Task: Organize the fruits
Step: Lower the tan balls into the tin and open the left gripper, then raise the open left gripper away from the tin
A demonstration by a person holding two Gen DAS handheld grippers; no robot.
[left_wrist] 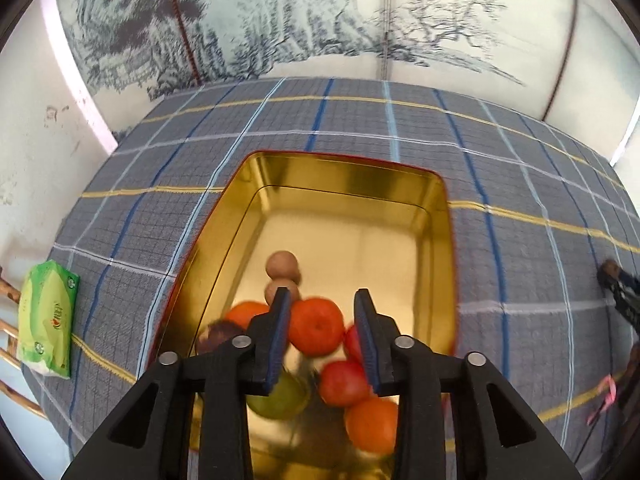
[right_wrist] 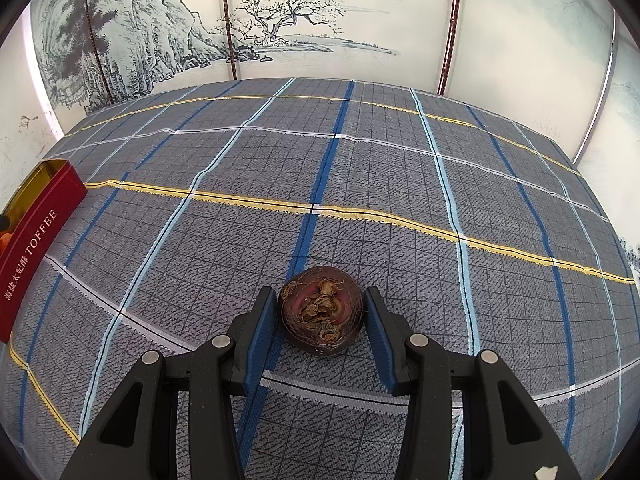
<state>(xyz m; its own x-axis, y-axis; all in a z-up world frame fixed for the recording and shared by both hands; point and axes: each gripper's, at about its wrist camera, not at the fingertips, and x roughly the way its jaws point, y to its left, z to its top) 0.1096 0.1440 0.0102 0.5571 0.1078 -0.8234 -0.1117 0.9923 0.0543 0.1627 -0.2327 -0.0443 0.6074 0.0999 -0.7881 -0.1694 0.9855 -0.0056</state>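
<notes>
The left gripper (left_wrist: 323, 312) hangs over the near end of a gold-lined tin (left_wrist: 436, 204) that stands on the plaid-covered worktop (left_wrist: 520, 184). Its jaws stand apart with nothing between the pads; the fruit seen through the gap lies below in the tin. Counted in the tin: three oranges, one (left_wrist: 316, 326) in the middle between the fingers, one (left_wrist: 245, 313) to its left and one (left_wrist: 372, 424) nearer on the right; two red fruits, one (left_wrist: 344, 382) just beside the near orange and one (left_wrist: 353, 342) partly hidden behind the right finger; one green fruit (left_wrist: 280, 398), blurred, near the left finger; two small tan round fruits, the farther (left_wrist: 282, 266) touching the nearer (left_wrist: 276, 290); and one dark purplish fruit (left_wrist: 218, 334) against the left wall. The far half of the tin holds only its bare gold floor. One green tissue pack (left_wrist: 48, 318) lies at the left edge of the worktop.

The right gripper (right_wrist: 320, 308) sits low over the cloth, well to the right of the tin's red outer wall (right_wrist: 30, 260), which reads TOFFEE. Its jaws are wide apart and flank one dark brown-purple fruit (right_wrist: 322, 316) with dried husks on top; the fruit rests on the cloth, and a sliver of gap shows at each pad, so it is not clamped
</notes>
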